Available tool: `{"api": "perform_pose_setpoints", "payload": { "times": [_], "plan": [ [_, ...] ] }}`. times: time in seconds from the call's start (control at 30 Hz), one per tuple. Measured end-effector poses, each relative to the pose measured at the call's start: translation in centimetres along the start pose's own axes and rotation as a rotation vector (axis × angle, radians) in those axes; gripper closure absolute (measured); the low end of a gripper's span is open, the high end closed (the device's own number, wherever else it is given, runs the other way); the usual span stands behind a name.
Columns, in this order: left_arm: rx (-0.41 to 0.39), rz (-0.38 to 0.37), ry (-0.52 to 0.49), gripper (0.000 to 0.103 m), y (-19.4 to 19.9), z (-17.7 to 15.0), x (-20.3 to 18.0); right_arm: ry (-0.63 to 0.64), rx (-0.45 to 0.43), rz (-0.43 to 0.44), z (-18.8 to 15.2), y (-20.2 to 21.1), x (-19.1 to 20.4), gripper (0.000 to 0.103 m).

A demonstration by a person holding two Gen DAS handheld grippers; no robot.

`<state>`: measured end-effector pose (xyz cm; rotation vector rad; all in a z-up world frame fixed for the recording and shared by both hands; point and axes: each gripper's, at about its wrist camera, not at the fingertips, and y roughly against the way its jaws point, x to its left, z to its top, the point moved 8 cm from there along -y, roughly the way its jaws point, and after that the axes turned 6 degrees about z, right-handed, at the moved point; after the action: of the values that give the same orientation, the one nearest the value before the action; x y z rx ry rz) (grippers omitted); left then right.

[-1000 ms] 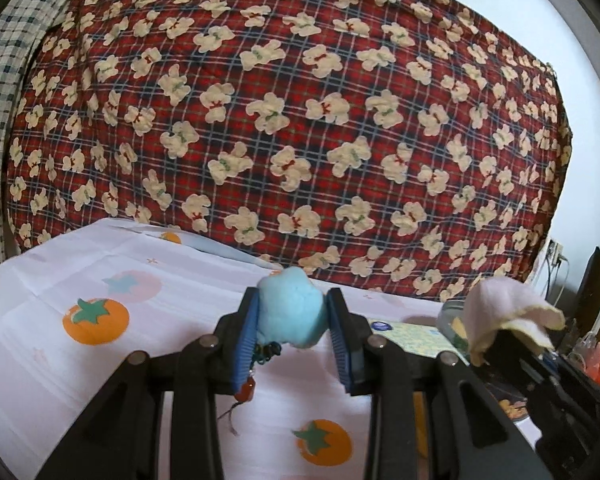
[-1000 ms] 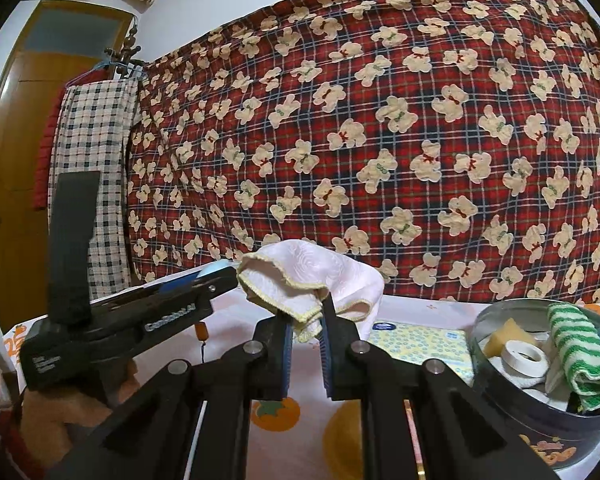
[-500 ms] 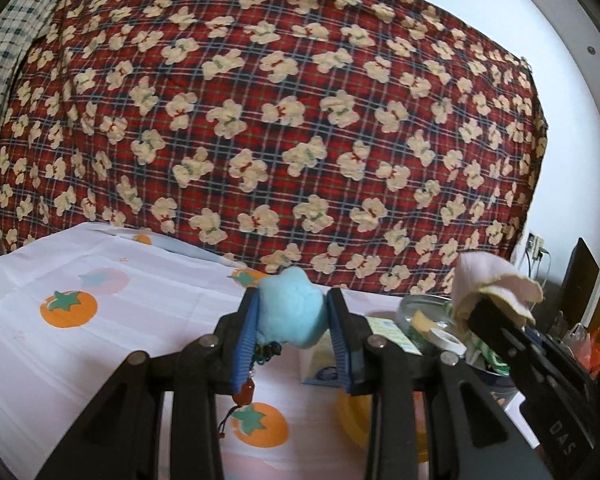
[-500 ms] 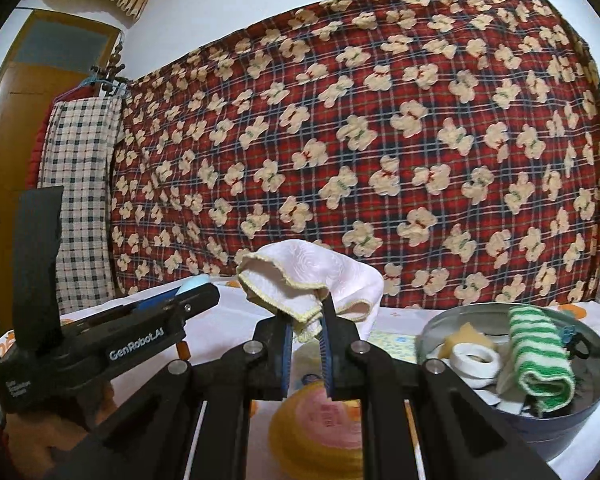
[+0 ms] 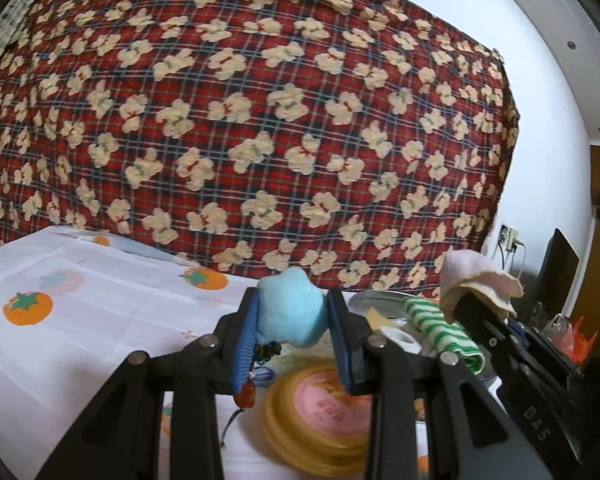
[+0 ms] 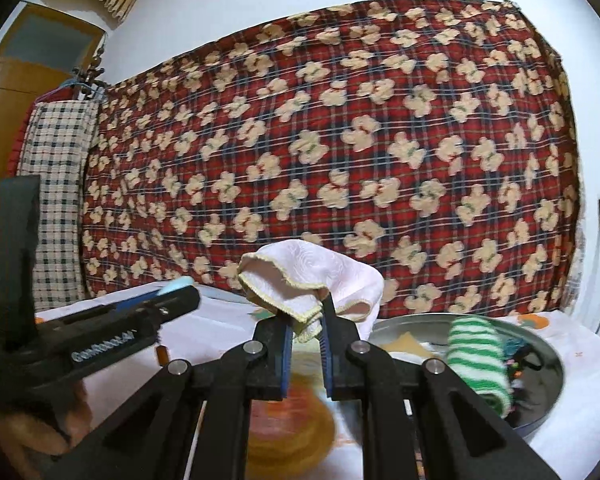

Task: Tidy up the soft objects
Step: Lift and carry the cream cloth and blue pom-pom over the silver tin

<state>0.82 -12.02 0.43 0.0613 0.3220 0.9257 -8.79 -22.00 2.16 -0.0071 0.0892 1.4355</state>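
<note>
My left gripper [image 5: 294, 328] is shut on a light blue plush star [image 5: 292, 314] with a small charm hanging under it, held above the table. My right gripper [image 6: 305, 334] is shut on a folded pale pink cloth [image 6: 316, 280] with a yellow hem; the cloth also shows in the left wrist view [image 5: 474, 280]. A round metal tin [image 6: 540, 344] holds a rolled green-striped towel [image 6: 478, 356], a yellow sponge [image 6: 406, 342] and a roll of tape [image 5: 398, 336]. Both grippers hover just left of the tin.
A yellow round lid with a pink label [image 5: 320, 412] lies on the white fruit-print tablecloth [image 5: 80, 320] below both grippers. A red plaid bear-print blanket [image 5: 260, 120] hangs behind. A dark monitor [image 5: 556, 272] and clutter stand at the right.
Both grippers have moved right toward the tin, still holding the star and the cloth. The yellow lid and the tin have come closer into view.
</note>
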Motion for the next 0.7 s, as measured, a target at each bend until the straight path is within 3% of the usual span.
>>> {"api": "perform_pose_setpoints", "payload": {
  "times": [0.7],
  "plan": [
    [0.005, -0.171, -0.056, 0.070, -3.3, 0.6, -11.7, -0.033, 0.018, -0.225, -0.3, 2.1, -13.4, 0.090]
  ]
}}
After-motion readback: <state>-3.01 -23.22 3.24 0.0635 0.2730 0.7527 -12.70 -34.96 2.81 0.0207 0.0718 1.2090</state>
